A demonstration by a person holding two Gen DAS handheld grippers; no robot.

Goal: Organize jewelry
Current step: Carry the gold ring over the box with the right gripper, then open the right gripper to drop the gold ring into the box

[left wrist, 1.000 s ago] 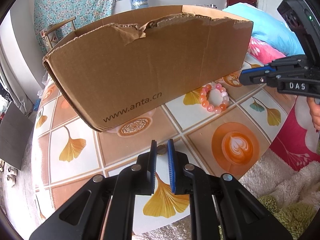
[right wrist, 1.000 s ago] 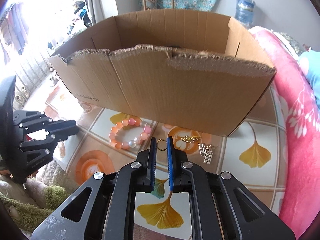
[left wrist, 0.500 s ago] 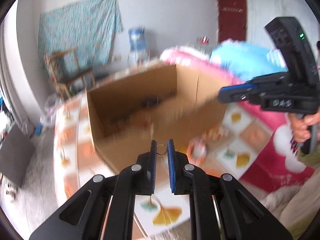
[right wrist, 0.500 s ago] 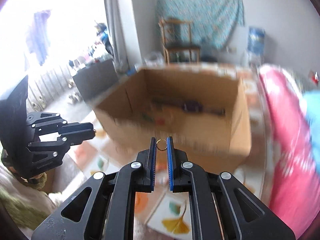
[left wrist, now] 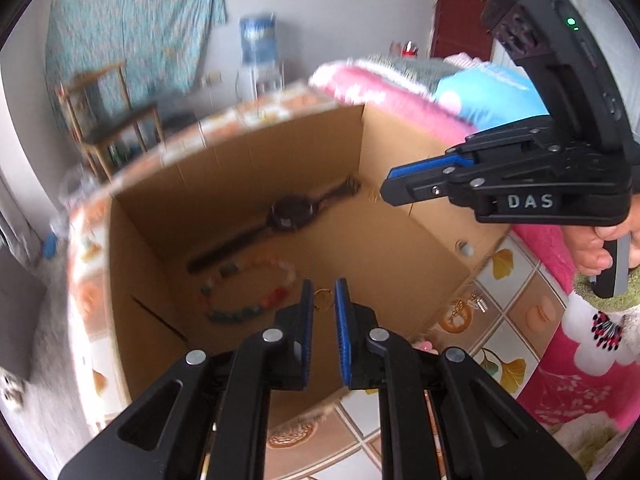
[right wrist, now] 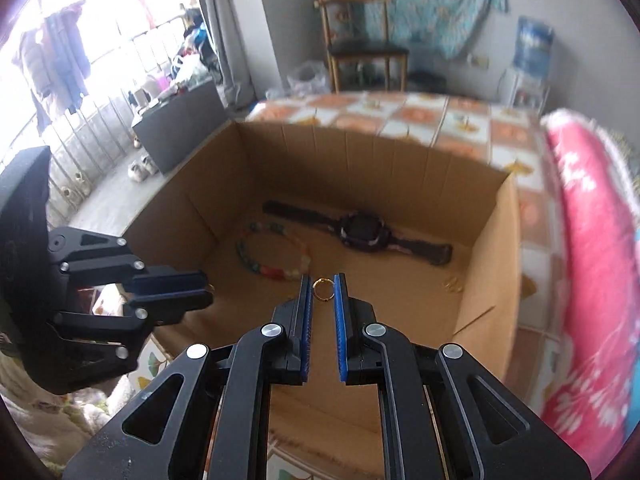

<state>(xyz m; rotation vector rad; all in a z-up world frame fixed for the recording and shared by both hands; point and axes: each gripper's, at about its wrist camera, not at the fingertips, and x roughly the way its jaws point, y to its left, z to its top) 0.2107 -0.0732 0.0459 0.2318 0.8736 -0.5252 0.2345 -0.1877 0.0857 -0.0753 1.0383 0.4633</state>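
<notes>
Right wrist view shows the right gripper (right wrist: 323, 291) and left gripper (left wrist: 322, 299) each nipping a gold ring (right wrist: 322, 290) above the cardboard box (right wrist: 486, 264), where slack pinches risk rings dropping outside.

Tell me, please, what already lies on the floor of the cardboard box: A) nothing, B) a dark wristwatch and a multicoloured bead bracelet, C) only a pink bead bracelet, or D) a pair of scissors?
B: the dark wristwatch lies beside the multicoloured bead bracelet on the cardboard box floor.
</notes>
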